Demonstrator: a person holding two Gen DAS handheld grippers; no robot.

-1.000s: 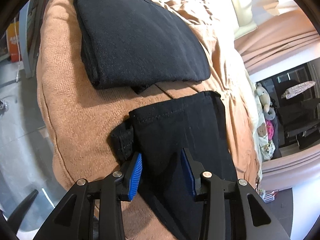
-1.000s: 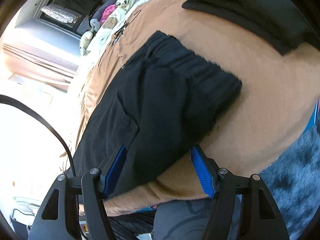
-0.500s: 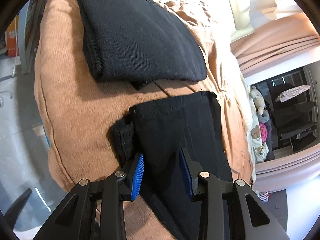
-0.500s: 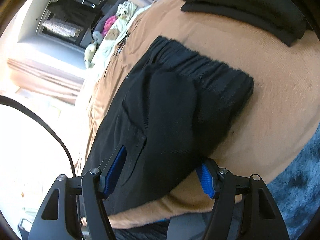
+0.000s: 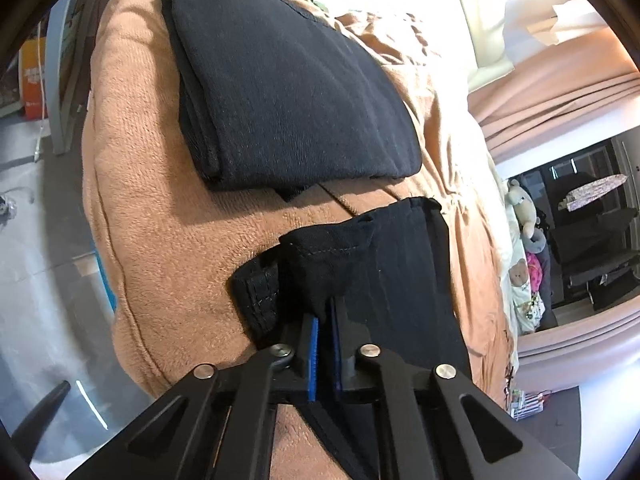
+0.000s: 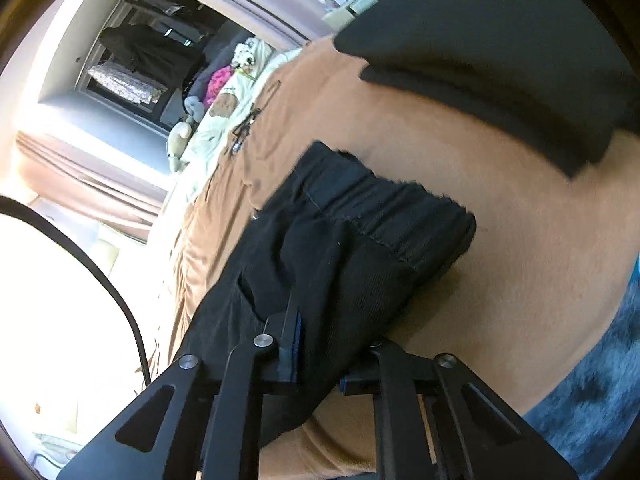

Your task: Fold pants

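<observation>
Left wrist view, left gripper pinching black pants, tan blanket

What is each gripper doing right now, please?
Left gripper: just closed, pinching the hem end of the black pants.
Right gripper: just closed, gripping the pants near the waistband.

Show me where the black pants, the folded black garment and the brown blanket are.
black pants (image 6: 360,264): right wrist view, fabric below the waistband.
folded black garment (image 5: 296,92): left wrist view, top face.
brown blanket (image 5: 160,232): left wrist view, bare part.
</observation>
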